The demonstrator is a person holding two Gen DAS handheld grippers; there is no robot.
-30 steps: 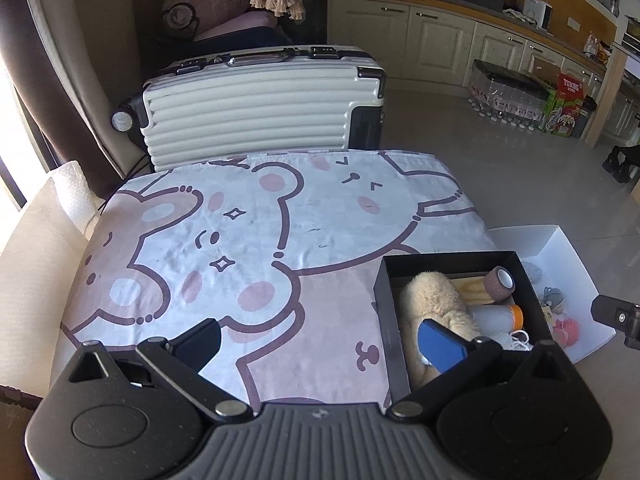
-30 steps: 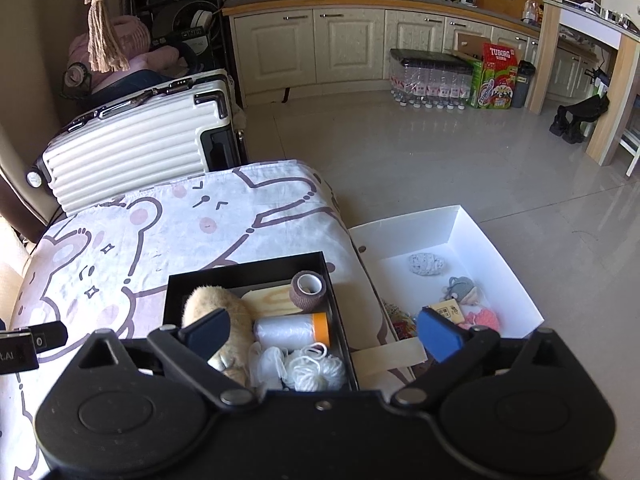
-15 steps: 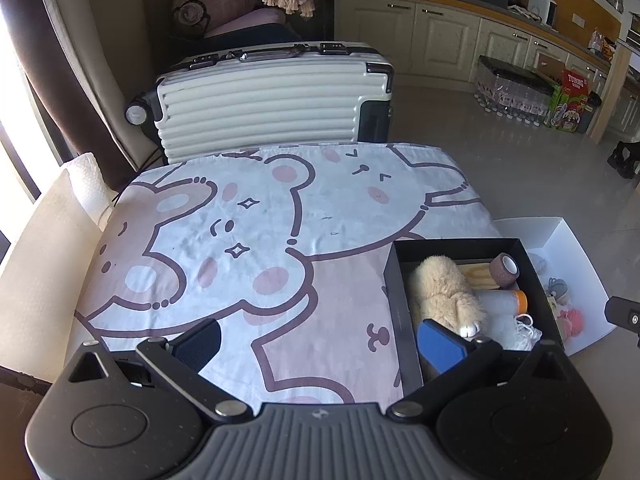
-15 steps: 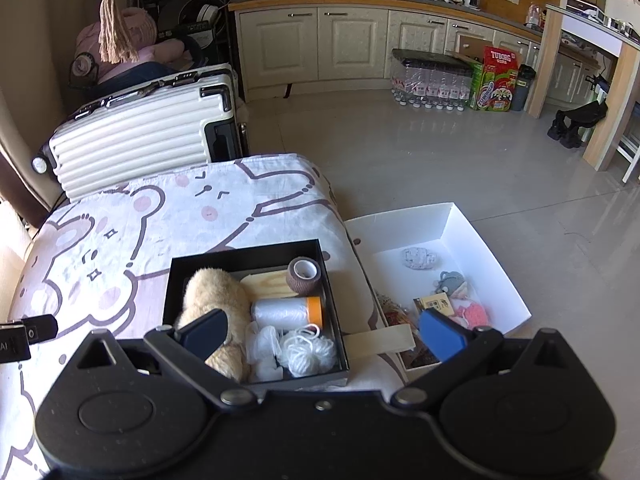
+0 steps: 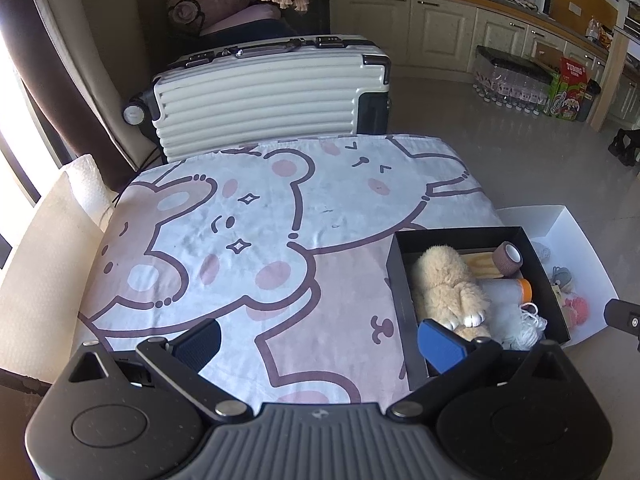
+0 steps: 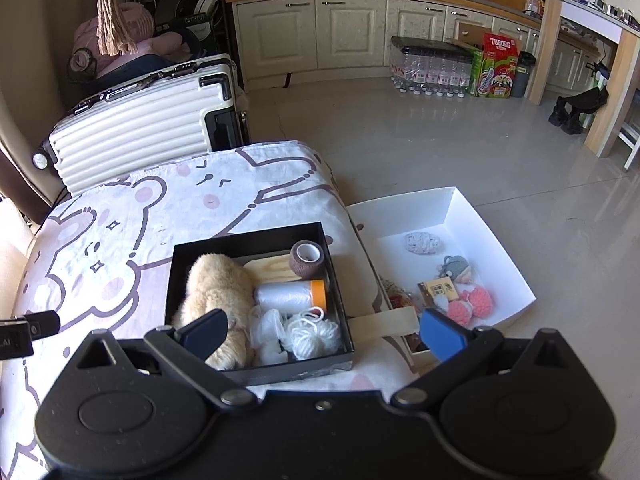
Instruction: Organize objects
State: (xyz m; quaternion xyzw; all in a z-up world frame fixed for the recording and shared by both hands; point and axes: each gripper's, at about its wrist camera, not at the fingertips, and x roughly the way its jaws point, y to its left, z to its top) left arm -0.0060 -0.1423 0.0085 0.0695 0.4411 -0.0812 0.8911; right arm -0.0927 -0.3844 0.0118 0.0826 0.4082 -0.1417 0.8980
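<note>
Right wrist view looks down on a black box (image 6: pixel 256 372) sitting at the near right of a surface covered with a bear-print cloth (image 6: pixel 120 220). Inside lie a plush toy (image 6: pixel 216 292) on the left, a brown tape roll (image 6: pixel 306 256) at the far right, a roll of clear bags (image 6: pixel 290 296) with an orange end, and a tangle of white yarn (image 6: pixel 312 330) nearest. Just right of the cloth, lower down, a white tray (image 6: pixel 496 240) holds a grey knitted piece (image 6: pixel 424 243), a small grey doll (image 6: pixel 454 266) and pink pompoms (image 6: pixel 472 306).

Both tools are spread wide and grip nothing: the right tool (image 6: pixel 322 330) hangs over the box's near edge, the left tool (image 5: pixel 318 344) over bare cloth left of the box.

Everything here is probably light. The plush and yarn are soft and will squash, so pinch the plush across its body; the yarn may trail loose strands. The tape roll looks firm and best taken across its wall. The bag roll is likely slick, so grip mid-length.
</note>
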